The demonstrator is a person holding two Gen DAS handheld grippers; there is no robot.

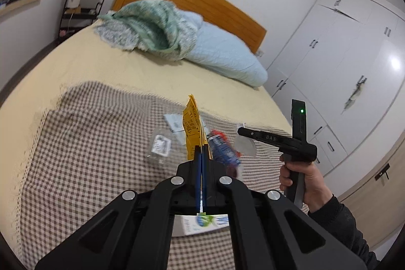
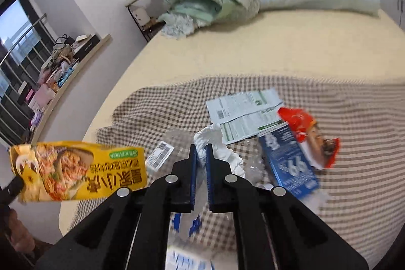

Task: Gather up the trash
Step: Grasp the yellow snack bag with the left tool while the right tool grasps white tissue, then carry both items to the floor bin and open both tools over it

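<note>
— Holding anything yet, those two hands?

— Both, it looks like. The left gripper (image 1: 202,152) has its fingers (image 1: 198,168) pressed fully together on the yellow noodle wrapper (image 1: 193,128), which stands up from the tips at the centre of the left wrist view and hangs clear of the bed at the lower left of the right wrist view. The right gripper (image 2: 201,156) is nearly shut, pinching a crumpled white tissue (image 2: 215,148) between its blue pads; the tissue looks raised off the cloth.

— Why lifted like that?

— My guess: each piece is carried free so it doesn't drag the rest of the heap along.

— And the rest?

— Still on the checked blanket (image 2: 354,143), mid-frame in the right wrist view: a printed leaflet (image 2: 243,110), a blue carton (image 2: 288,163), a red snack packet (image 2: 308,133) and clear plastic packaging (image 2: 162,156) with a barcode label, all bunched close and partly overlapping.

— Anything in the way?

— No bin shows in either view. Further up the bed (image 1: 101,62) lie a green quilt (image 1: 152,24) and a pale blue pillow (image 1: 222,52), well apart from the trash. White wardrobes (image 1: 341,55) fill the right of the left wrist view.
</note>
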